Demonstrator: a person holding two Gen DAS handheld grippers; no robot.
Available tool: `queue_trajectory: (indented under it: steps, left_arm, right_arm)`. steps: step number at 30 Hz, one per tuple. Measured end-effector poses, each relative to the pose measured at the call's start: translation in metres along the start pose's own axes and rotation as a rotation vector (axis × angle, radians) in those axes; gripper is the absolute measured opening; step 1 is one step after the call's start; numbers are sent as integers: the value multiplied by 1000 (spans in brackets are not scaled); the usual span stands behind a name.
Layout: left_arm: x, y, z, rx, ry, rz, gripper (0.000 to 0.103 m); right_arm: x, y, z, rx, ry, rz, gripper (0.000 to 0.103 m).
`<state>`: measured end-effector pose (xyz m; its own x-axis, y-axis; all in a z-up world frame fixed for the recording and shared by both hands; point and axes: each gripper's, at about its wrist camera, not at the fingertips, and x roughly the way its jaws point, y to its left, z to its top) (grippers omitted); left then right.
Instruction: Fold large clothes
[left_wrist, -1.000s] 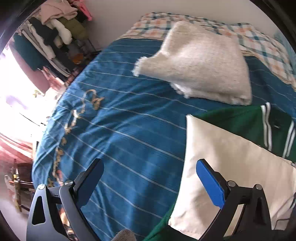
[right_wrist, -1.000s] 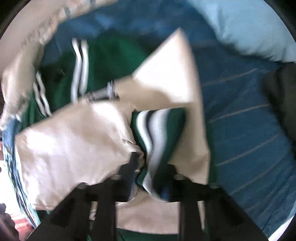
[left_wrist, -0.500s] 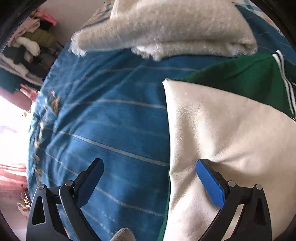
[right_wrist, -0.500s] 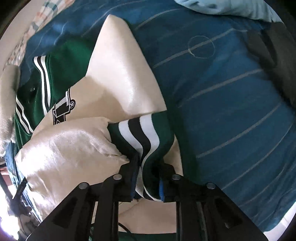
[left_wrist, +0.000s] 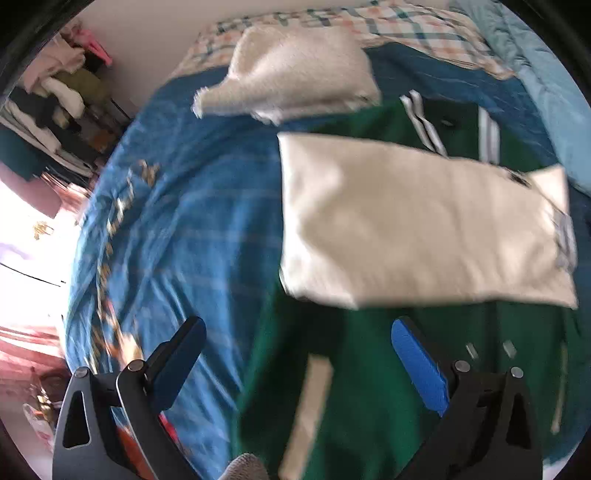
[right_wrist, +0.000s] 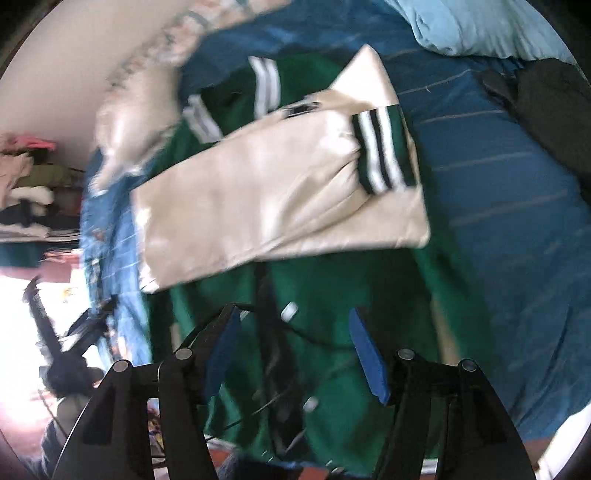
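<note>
So we're looking down at a green varsity-style jacket with cream sleeves (left_wrist: 369, 369) spread out on a blue bedspread with thin pale stripes (left_wrist: 192, 221), and both cream sleeves (right_wrist: 266, 192) are lying folded across the chest, one over the other. From the right wrist view the green cuff with white and black stripes (right_wrist: 384, 147) sits on top of the sleeves, over near the jacket's right edge, and the striped collar shows above them. The right gripper (right_wrist: 295, 354) hangs above the green lower half of the jacket; its jaws are opening with nothing between the blue pads, just fabric well below them. The left gripper (left_wrist: 299, 362) is spread wide too and grasps nothing, with one pad over the blue bedspread and the other over the green body of the jacket, right around its left edge. A fluffy off-white folded garment (left_wrist: 295, 77) lies on the bed just beyond the jacket's shoulder, touching or nearly touching it, hard to say with the blur. Behind that there's a checked pillow or sheet (left_wrist: 388, 26) along the wall, and a light blue quilt (right_wrist: 480, 26) bunched up at the far right corner. A dark garment (right_wrist: 546, 110) sits on the bedspread to the right, apart from the jacket. Over on the left there's a rack of stacked clothes (left_wrist: 48, 99).
</note>
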<state>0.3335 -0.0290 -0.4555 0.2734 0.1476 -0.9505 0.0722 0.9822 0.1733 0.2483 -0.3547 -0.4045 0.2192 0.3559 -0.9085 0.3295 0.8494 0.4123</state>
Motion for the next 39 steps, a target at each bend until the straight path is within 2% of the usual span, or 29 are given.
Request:
queue_trajectory:
  steps: [2,5,9,10,12,16,18,19,22,25,29,31,32,33,36,39]
  left_arm:
    - [-13,-2,-19,7,14,-22,103]
    - [-33,1,-44,-3,28,-38,103]
    - [-37,1,-69,-6,24,15,103]
    - [-30,-2,-75,-10,30,47,103]
    - [-21,-4,-86,-23,16,66,103]
    - [24,-26,-105,-16,18,147,103]
    - [47,-35,-116,-2,54,172,103]
    - [60,-40,-120,-3,76,179,103]
    - [98,-53,-133,10,139,210,103]
    - [107,-53,-137,-3,92,207,103]
    - [110,-46,-139,-79,14,167,103]
    - [114,-37,-137,-128,26,112,103]
    - [114,-37,-136,-126,36,100,103]
    - [114,-36,-133,-103,53,87,103]
    - [107,-33,-125,-47,117,84,103]
    - [85,-27,-126,-33,94,111,103]
  right_arm:
    - [-23,0,-26,-2,-49,47,63]
    - [-49,0,-58,-23,-64,64,64]
    - [-36,-9,-77,-12,-21,49,68]
    - [-19,-15,-74,-9,24,30,68]
    - [19,-23,-68,-33,53,6,68]
    - [97,-28,-67,-70,140,-37,68]
    - [136,-28,-68,-53,195,-51,68]
    - [148,-27,-70,-48,208,-49,68]
    - [175,-21,-77,-63,234,-111,68]
    - [189,-18,-81,-77,244,-190,68]
    - [199,-19,-78,-52,247,-242,67]
    - [196,-23,-76,-21,224,-285,47]
    - [194,-26,-75,-5,210,-287,24]
    - [190,-31,-74,25,203,-269,13]
    - [178,-41,-71,97,197,-196,10]
    - [161,-37,-71,124,188,-130,10]
